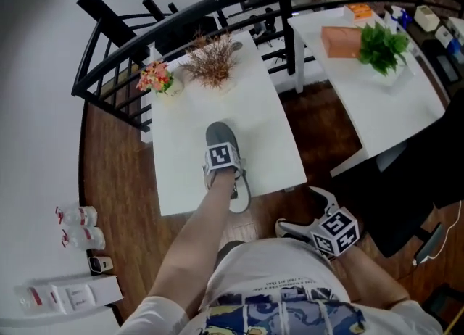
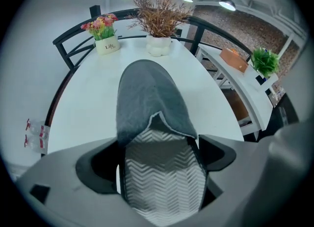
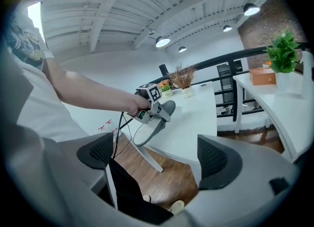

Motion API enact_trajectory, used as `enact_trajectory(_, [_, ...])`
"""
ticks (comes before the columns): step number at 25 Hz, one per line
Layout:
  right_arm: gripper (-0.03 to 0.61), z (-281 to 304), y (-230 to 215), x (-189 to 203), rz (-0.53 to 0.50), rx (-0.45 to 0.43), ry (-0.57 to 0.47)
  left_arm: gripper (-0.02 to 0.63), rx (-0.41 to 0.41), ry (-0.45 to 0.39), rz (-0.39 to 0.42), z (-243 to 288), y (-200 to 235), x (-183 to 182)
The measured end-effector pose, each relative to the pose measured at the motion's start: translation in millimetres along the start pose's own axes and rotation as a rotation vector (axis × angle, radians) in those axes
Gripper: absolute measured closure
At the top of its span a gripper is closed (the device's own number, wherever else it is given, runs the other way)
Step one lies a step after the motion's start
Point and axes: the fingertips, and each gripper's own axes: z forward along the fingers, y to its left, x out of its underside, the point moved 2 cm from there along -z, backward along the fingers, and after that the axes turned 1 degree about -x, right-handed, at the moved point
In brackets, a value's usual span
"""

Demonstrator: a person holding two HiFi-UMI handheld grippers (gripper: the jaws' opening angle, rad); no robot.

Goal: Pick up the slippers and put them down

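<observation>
Slipper (image 2: 147, 98), heel cut off, clamped in left gripper (image 2: 157, 161) jaws

You have open table (image 1: 181, 174) at nine and three o'clock of the slipper (image 1: 220, 135); flower pot (image 1: 158, 80) at eleven and dried plant (image 1: 212, 64) at twelve block the far end.

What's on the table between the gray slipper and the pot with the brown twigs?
Nothing: just bare white table from the slipper to the pot, seen in the left gripper view.
</observation>
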Motion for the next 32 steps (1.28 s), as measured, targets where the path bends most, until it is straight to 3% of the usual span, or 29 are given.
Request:
enact_trajectory(3, [0.031, 3.2, 9.7, -5.7, 0.001, -0.031, 0.018, 0.114, 0.01, -0.009, 0.014, -39.9, 5.8, 3.9])
enact_trajectory(7, [0.031, 18.9, 17.5, -2.9, -0.072, -0.089, 0.063, 0.115, 0.075, -0.062, -0.024, -71.4, 9.0, 7.4])
enact_trajectory(13, [0.031, 54.4, 91.9, 5.9, -0.141, -0.137, 0.087, 0.117, 0.093, -0.132, -0.034, -128.2, 95.3, 43.9])
enact_trajectory(18, [0.031, 98.1, 185.4, 24.7, -0.211, -0.188, 0.142, 0.118, 0.076, -0.148, -0.097, -167.6, 206.0, 114.0])
enact_trajectory(24, [0.031, 156.8, 329.4, 52.4, -0.311, -0.275, 0.201, 0.118, 0.059, -0.17, -0.185, -213.2, 341.9, 217.0])
enact_trajectory(32, [0.043, 237.2, 466.0, 131.5, -0.385, -0.356, 0.344, 0.118, 0.009, -0.175, -0.381, -222.0, 501.4, 370.3])
